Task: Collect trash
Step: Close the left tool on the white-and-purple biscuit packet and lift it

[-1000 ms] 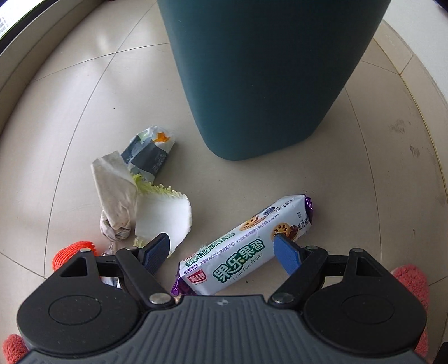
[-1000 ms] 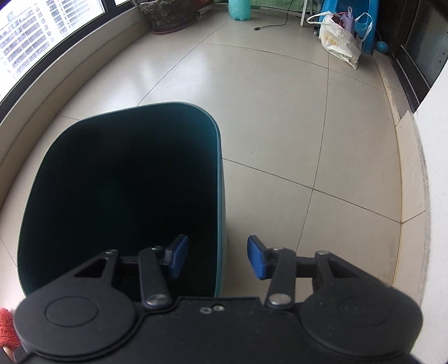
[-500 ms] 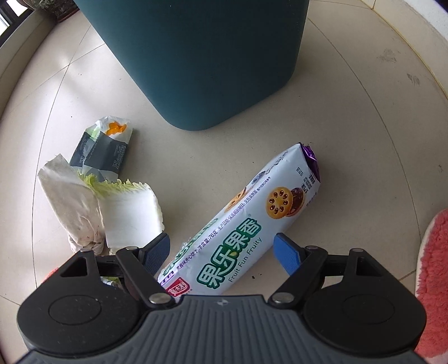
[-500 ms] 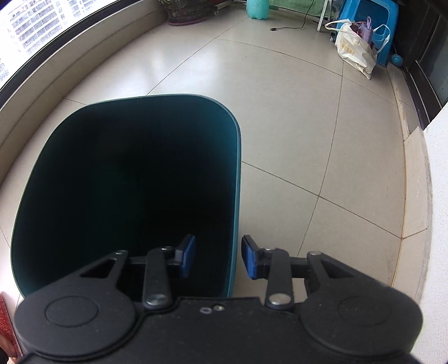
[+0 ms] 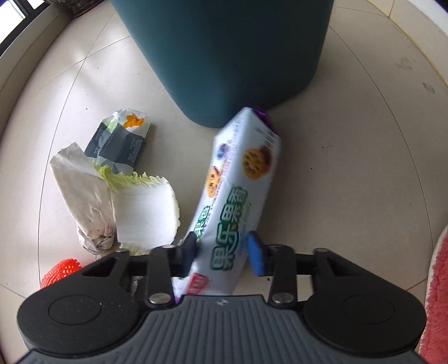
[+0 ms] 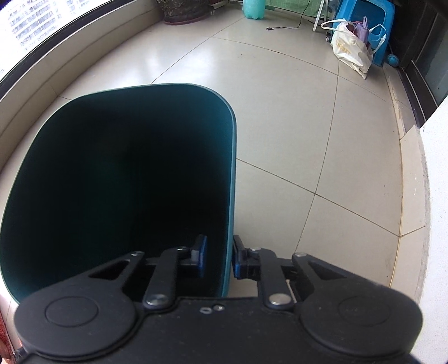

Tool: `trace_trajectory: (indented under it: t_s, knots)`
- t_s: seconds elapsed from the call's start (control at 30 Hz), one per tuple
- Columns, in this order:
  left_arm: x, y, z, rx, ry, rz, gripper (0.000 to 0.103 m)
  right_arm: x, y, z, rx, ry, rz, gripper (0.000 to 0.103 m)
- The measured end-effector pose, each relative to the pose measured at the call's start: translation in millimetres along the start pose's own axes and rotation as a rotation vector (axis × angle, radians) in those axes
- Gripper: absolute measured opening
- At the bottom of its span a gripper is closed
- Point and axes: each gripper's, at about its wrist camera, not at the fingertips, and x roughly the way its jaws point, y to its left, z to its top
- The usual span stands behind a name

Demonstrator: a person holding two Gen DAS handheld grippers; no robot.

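Both tools grip: left tool [image 5: 224, 247] clamps the biscuit packet [image 5: 238, 190], right tool [image 6: 219, 256] pinches the teal bin's rim [image 6: 231, 179].

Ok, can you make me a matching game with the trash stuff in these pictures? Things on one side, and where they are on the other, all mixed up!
Things:
1. biscuit packet
2. cabbage leaf
3. bin wall
4. plastic bag

Places:
A. far off, beside the blue stool
B. pinched in the right gripper
C. lying on the floor next to crumpled paper
D. held in the left gripper

Pairs: 1-D, 2-C, 3-B, 4-A
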Motion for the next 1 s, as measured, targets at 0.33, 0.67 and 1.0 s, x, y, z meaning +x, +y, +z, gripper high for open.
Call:
trace_trajectory:
  t_s: [0.33,0.67,1.0]
  knots:
    - [-15.7,13.2,-2.7,-0.112,0.015,0.012,0.011,-10.8,5.2,-19.6,-0.027,-0.027,-0.044,0.005]
    - [-50.3,28.4,-7.8,-0.197,-0.007,-0.007,0.009,-14.3,6.1,-28.6,0.001,-0.050,-0.040,0.006]
    - [-117.3,53.9,-6.3,-0.280,-0.088,-0.002,0.006,-11.0,-4.6,-32.4,-0.023,-0.072,-0.029,0.008]
